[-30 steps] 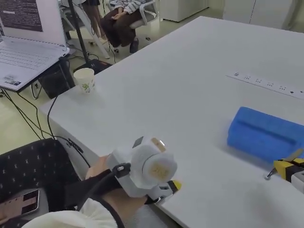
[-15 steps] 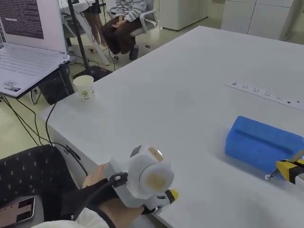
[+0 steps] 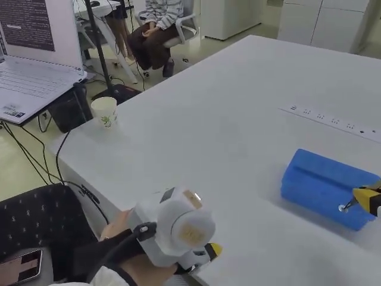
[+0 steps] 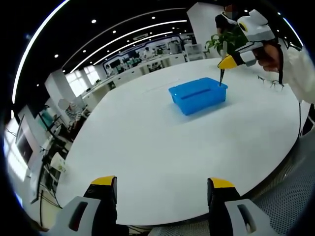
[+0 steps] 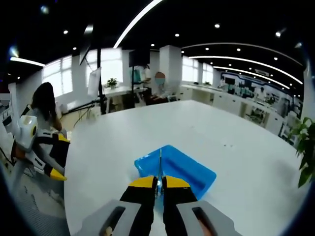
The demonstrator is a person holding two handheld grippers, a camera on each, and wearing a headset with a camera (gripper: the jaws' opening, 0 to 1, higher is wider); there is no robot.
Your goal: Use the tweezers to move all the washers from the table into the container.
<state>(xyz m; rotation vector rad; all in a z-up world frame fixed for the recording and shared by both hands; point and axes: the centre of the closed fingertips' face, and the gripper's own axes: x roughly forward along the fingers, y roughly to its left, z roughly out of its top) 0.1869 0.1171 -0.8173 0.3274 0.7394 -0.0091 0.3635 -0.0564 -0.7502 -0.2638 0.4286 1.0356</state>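
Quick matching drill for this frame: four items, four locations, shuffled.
Items:
1. paper cup
2. container
3. power strip
4. laptop

Places:
A. off the table, on a separate surface to its left
B. under the tip of the tweezers
C. near the table's corner
D. flat on the table, beyond the container

Pairs: 1-C, 2-B, 3-D, 4-A

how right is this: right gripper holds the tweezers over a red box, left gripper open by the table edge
The box is blue, not red, as the right gripper view shows. The right gripper holds the tweezers over it, left gripper open by the table edge.
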